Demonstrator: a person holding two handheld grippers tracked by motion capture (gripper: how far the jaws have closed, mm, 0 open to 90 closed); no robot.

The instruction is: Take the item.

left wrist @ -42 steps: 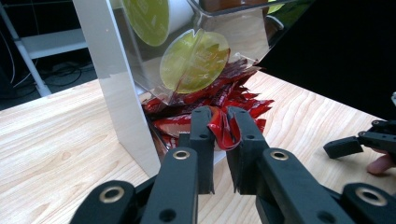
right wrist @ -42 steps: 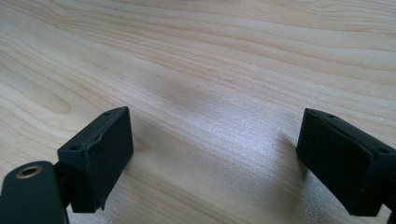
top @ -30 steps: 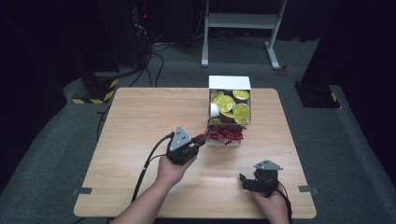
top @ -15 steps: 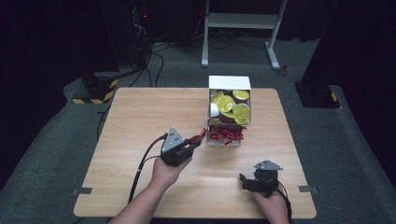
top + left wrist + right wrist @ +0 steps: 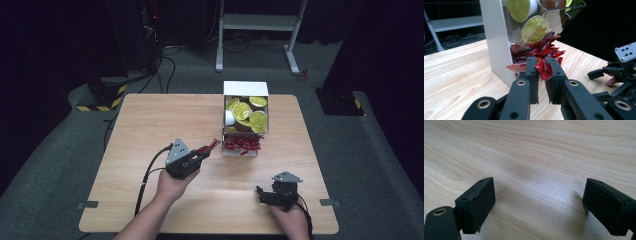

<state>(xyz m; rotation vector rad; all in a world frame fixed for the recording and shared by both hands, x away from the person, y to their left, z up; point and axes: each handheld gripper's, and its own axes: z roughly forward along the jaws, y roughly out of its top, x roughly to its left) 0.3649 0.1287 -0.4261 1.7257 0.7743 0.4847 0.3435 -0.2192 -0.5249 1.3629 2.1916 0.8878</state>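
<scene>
Left gripper [image 5: 543, 75] jaws clamped on a red sachet [image 5: 543, 68]: glossy foil, crumpled and folded between the pads, held just off the worktop [image 5: 150, 130] near the white dispenser box [image 5: 245, 90]. More red sachets [image 5: 242, 144] spill from the box's lower slot; yellow-lidded cups [image 5: 250, 116] fill the top. Right gripper [image 5: 539, 205] jaws wide apart, nothing between them, over bare wood.

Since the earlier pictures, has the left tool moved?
Yes. The left tool, gripping a red sachet, drew back from the white box, toward the table's left.
</scene>
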